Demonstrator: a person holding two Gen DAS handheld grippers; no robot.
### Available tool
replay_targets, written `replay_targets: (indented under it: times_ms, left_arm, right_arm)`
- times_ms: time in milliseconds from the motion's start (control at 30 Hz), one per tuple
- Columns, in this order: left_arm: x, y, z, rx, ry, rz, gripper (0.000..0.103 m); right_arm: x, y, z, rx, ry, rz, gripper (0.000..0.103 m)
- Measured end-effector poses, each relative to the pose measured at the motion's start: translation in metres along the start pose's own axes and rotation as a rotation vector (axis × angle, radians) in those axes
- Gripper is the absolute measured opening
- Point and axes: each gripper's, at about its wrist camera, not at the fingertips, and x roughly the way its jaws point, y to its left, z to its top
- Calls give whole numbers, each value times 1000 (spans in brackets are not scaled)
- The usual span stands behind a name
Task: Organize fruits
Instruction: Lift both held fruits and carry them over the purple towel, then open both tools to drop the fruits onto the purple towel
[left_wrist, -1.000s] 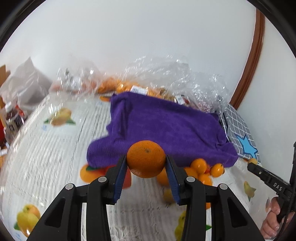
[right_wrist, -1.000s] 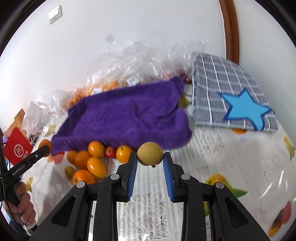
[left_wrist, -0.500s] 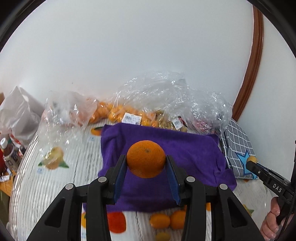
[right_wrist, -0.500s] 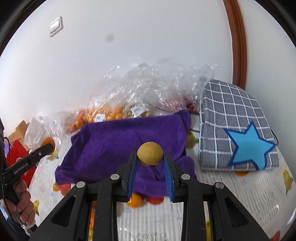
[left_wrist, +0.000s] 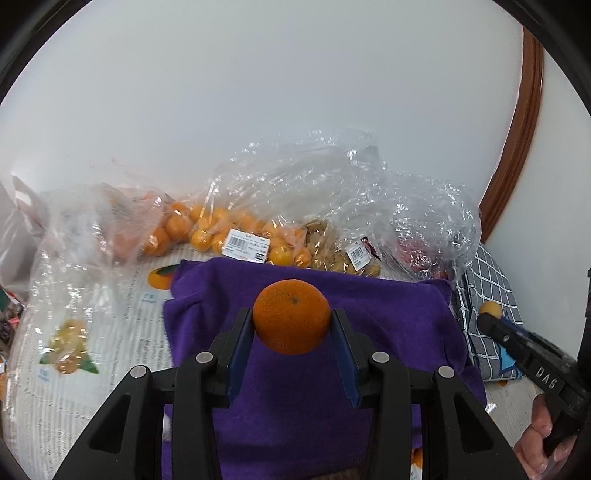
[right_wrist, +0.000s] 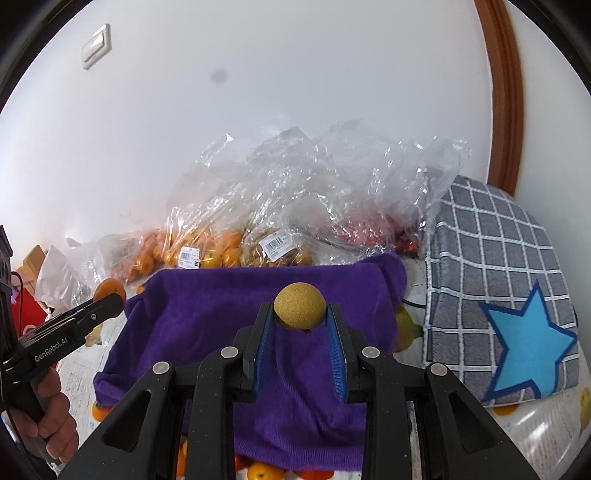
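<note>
the left gripper (left_wrist: 291, 350) pinches an orange (left_wrist: 291, 320), the right gripper (right_wrist: 300, 334) a small tan fruit (right_wrist: 300, 305), both above the purple towel (left_wrist: 388, 321). carry each to its matching bag at the table's far edge, gripping gently.

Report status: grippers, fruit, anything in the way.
Left gripper shut on orange. Right gripper shut on tan fruit. Both over purple towel; fruit bags beyond. Nothing in the way.
</note>
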Motion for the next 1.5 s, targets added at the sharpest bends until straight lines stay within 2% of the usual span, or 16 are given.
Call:
replay_targets:
  times_ms: [300, 633, 1133, 1233, 1333, 1400, 1433, 1467, 1500]
  left_arm:
    - [43, 4, -13, 10, 84, 5, 40]
    - [65, 21, -23, -43, 173, 28, 40]
    - [73, 2, -30, -6, 200, 59, 40]
    - [73, 1, -30, -10, 199, 59, 40]
    - [71, 0, -30, -8, 199, 54, 40]
    - [70, -1, -30, -8, 191, 56, 45]
    - [68, -1, -29, -9, 186, 59, 48]
    - [67, -1, -28, -10, 182, 61, 52]
    - [65, -1, -27, -12, 174, 62, 52]
  right_arm:
    - [45, -7, -23, -22, 108, -5, 29]
    - [76, -14, -40, -26, 160, 7, 29]
    - [93, -6, -47, -56, 191, -8, 30]
    - [92, -7, -46, -43, 196, 10, 43]
    - [88, -6, -46, -40, 198, 25, 50]
    - [85, -3, -46, -55, 207, 33, 62]
    - [83, 0, -46, -73, 211, 20, 75]
    - [81, 2, -45, -86, 204, 4, 82]
    - [78, 4, -45, -104, 186, -18, 83]
